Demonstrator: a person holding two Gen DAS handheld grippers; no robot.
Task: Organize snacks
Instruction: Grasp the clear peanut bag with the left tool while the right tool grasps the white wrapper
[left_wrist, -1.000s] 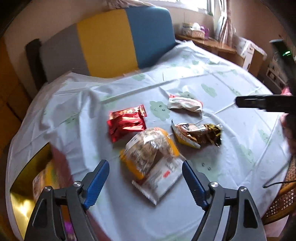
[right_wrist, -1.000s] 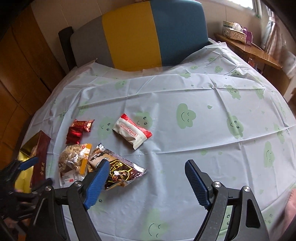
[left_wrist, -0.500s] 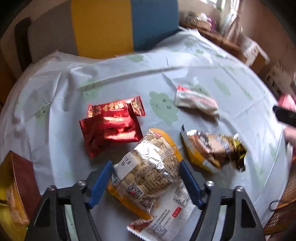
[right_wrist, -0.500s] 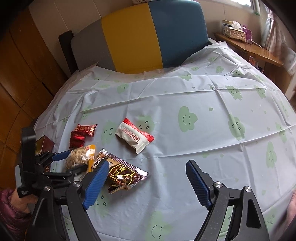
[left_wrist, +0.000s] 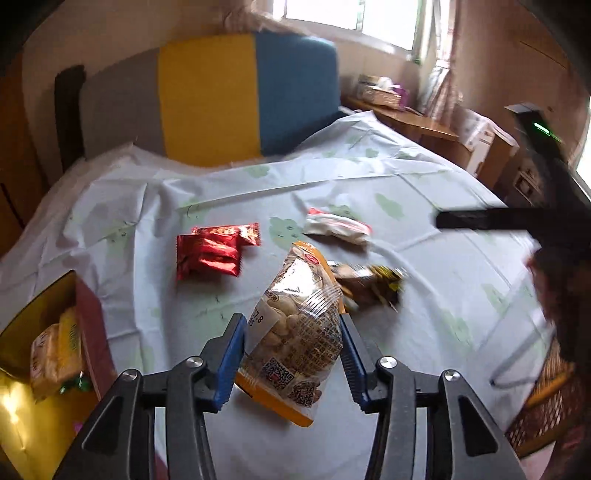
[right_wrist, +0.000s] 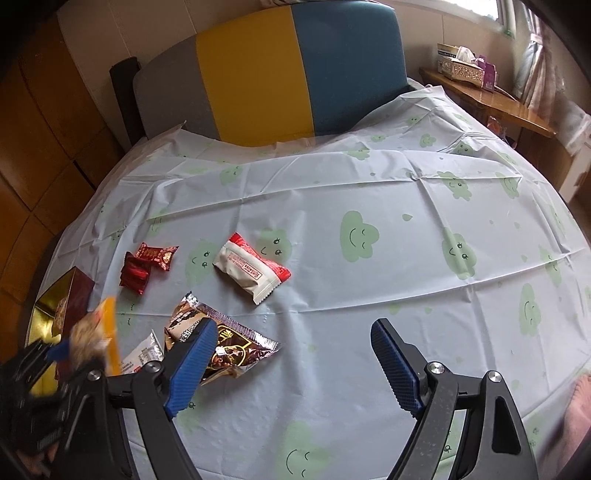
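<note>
My left gripper (left_wrist: 291, 354) is shut on an orange-edged clear bag of nuts (left_wrist: 299, 332) and holds it above the table; it shows blurred in the right wrist view (right_wrist: 96, 332). A gold box (left_wrist: 33, 369) with a red wall holds a yellow snack at the left edge. Red packets (left_wrist: 210, 253), a white-and-red packet (left_wrist: 338, 229) and a brown foil bag (left_wrist: 369, 284) lie on the cloth. My right gripper (right_wrist: 291, 365) is open and empty over the cloth, beside the brown foil bag (right_wrist: 225, 347).
A cloud-print cloth (right_wrist: 369, 258) covers the round table. A grey, yellow and blue chair back (right_wrist: 266, 70) stands behind it. A white flat packet (right_wrist: 142, 356) lies by the box (right_wrist: 59, 310). A wooden shelf (right_wrist: 491, 99) is at the right.
My left gripper closed on the nut bag and lifted it off the table, leaving the white flat packet below. My right gripper has barely moved.
</note>
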